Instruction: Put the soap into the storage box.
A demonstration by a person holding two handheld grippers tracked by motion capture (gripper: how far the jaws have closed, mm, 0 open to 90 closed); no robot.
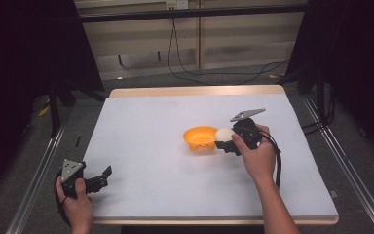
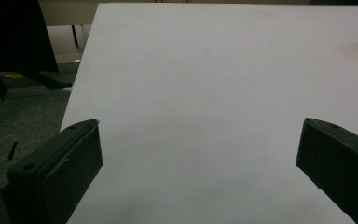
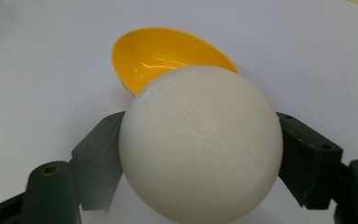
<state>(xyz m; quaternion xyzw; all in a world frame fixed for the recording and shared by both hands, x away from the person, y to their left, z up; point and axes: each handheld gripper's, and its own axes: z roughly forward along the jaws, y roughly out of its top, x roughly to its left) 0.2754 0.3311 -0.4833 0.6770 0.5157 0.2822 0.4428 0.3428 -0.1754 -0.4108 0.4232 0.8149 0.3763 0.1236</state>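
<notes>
An orange bowl (image 1: 199,137) sits upright near the middle of the white table top (image 1: 175,190). Just to its right, my right gripper (image 1: 225,139) is shut on a white ball (image 1: 223,134), held at the bowl's right rim. In the right gripper view the ball (image 3: 200,147) sits between both jaws, with the bowl (image 3: 161,56) just beyond it. My left gripper (image 1: 104,178) rests at the table's near left edge, jaws wide apart. In the left gripper view that gripper (image 2: 199,140) has nothing between its jaws.
The table has a wooden far edge (image 1: 195,91). Metal rails (image 1: 34,180) run along both sides on the floor. Cables (image 1: 185,68) hang behind the table. Dark stands (image 1: 53,97) are at the far left and right.
</notes>
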